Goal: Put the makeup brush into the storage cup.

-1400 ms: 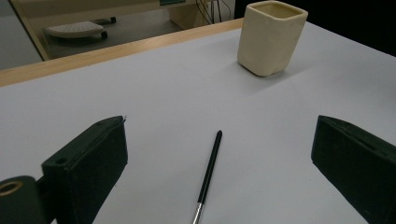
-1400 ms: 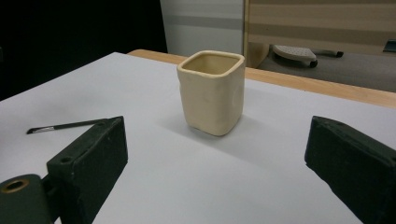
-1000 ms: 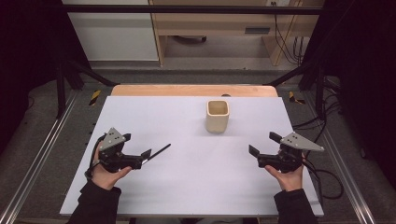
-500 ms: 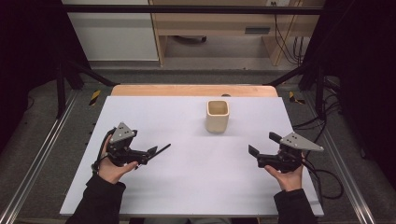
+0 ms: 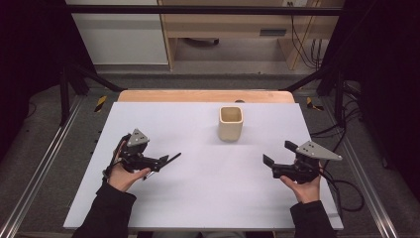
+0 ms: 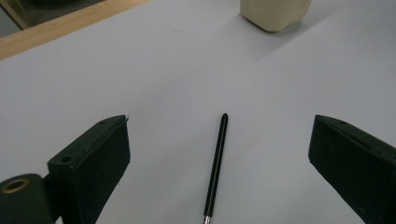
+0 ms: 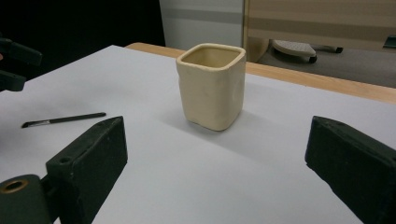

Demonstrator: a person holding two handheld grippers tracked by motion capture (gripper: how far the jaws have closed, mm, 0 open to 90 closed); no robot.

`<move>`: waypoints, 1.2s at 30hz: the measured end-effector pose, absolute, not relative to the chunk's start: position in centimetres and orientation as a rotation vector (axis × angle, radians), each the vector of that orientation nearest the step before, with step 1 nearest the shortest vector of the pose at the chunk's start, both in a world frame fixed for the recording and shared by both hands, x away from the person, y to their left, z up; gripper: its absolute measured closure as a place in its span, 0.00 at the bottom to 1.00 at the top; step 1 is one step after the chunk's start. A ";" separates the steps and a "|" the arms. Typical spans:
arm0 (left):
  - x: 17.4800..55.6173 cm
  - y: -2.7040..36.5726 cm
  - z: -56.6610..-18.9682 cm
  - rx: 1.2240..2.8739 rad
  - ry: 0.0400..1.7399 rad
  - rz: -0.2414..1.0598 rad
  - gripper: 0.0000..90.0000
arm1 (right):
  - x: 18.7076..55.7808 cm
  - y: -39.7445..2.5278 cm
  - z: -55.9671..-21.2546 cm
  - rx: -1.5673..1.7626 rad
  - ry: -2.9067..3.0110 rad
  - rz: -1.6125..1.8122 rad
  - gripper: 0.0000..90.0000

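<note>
— Pen (image 6: 215, 168): how many?
— One, flat on the worktop (image 5: 198, 198) between the left hand-held gripper (image 5: 171, 159)'s spread jaws.
— Cups?
— One cup (image 5: 231, 123), ahead of the right hand-held gripper (image 5: 268, 163), jaws apart, empty.

Pretty much the whole white table (image 5: 198, 198) is open. Just 2 things sit on it: a cream cup (image 5: 231, 123) toward the far middle and a thin black pen (image 6: 215, 170) lying flat between the left gripper's (image 5: 161, 161) wide-apart jaws. Right gripper (image 5: 270, 166) has bare table up to the cup.
</note>
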State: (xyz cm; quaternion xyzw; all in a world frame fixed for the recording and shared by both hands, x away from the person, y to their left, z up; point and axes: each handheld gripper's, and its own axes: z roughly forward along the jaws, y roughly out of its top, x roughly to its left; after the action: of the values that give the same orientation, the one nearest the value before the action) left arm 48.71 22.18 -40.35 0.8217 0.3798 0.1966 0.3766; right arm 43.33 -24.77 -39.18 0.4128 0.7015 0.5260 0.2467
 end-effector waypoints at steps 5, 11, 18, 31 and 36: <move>49.2 21.9 -41.2 2.165 0.989 0.483 0.06 | 43.3 -24.7 -39.2 1.123 1.916 1.434 0.07; 49.5 21.9 -41.8 2.209 0.996 0.476 0.09 | 43.3 -24.8 -39.2 1.125 1.913 1.439 0.07; 50.0 22.1 -42.9 2.245 1.026 0.456 0.15 | 43.3 -24.8 -39.2 1.122 1.918 1.436 0.07; 50.4 21.5 -44.4 2.338 1.021 0.423 0.32 | 43.4 -24.5 -39.3 1.124 1.932 1.433 0.07; 50.5 21.1 -45.1 2.389 1.002 0.410 0.40 | 43.4 -24.5 -39.3 1.123 1.931 1.435 0.07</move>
State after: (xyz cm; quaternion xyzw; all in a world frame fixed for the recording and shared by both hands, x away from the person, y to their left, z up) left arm 50.54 21.06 -45.12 0.8803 0.3692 0.1509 0.2567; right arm 43.43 -24.49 -39.34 0.4104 0.7059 0.5245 0.2411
